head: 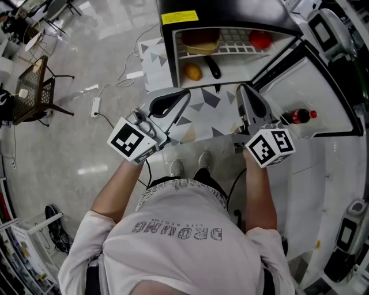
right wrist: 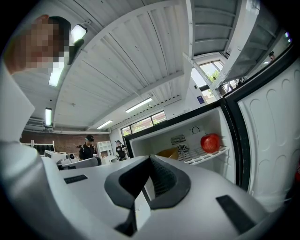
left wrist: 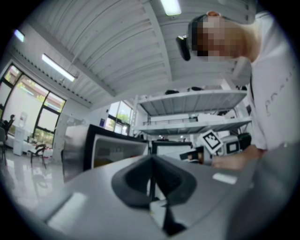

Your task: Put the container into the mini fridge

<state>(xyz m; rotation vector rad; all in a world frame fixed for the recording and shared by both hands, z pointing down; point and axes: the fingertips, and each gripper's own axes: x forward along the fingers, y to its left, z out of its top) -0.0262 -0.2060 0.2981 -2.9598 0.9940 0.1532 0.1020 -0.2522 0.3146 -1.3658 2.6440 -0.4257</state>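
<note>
Left gripper and right gripper: fingers pressed together, both empty. One tan container sits at twelve o'clock on the wire shelf inside the black mini fridge. Only the head view shows one red-capped cola bottle.

The floor is glossy and smooth. The fridge lining is smooth white plastic, its shelf coated wire. The apple shines. The shirt is matt cloth.

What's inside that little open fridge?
White wire shelf: a red apple and a tan container. Below: a yellow-orange round fruit and a black handle-shaped object. The shelf hides the rest.
</note>
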